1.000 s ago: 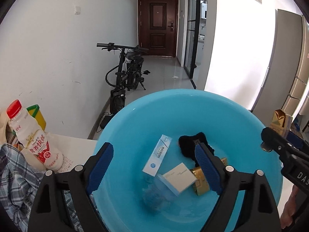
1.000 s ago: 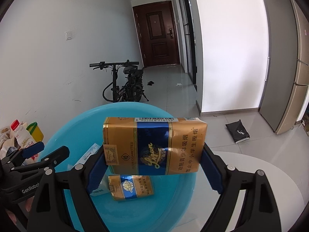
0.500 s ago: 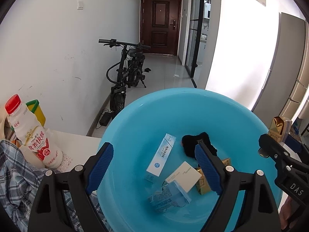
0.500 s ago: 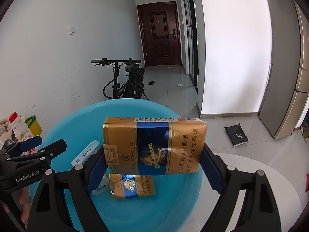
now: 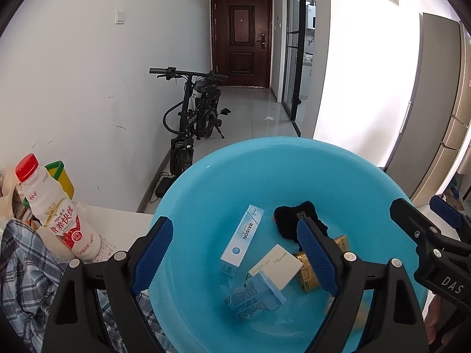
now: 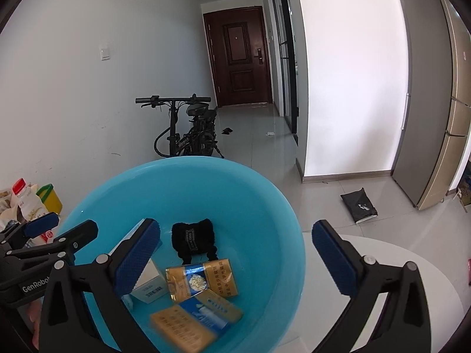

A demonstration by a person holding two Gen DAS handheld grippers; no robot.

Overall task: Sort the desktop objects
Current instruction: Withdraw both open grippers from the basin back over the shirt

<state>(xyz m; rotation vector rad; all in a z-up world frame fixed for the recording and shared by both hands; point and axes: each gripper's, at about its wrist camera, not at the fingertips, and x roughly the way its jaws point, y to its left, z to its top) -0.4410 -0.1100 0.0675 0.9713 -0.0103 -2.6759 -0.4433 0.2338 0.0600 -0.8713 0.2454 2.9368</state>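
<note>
The right gripper (image 6: 235, 260) is opening, jaws holding nothing, above the blue basin (image 6: 266, 206), where a blurred gold cigarette pack (image 6: 195, 319) is lying on another pack (image 6: 203, 276), beside a black cloth (image 6: 192, 239). The left gripper (image 5: 235, 253) is hovering apart, empty; a milk bottle (image 5: 56, 211) is standing beside the basin.

White table (image 6: 382, 253) — blue basin (image 5: 265, 176), drink bottle (image 5: 56, 214), plaid cloth (image 5: 26, 264)

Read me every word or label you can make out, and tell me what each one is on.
"RAISON": slim white and blue box in the blue plastic basin.
"DAS": black right gripper.
"GenRobo": black left gripper.
Milk bottle label, gold cigarette packs, black pouch tag: not legible.
</note>
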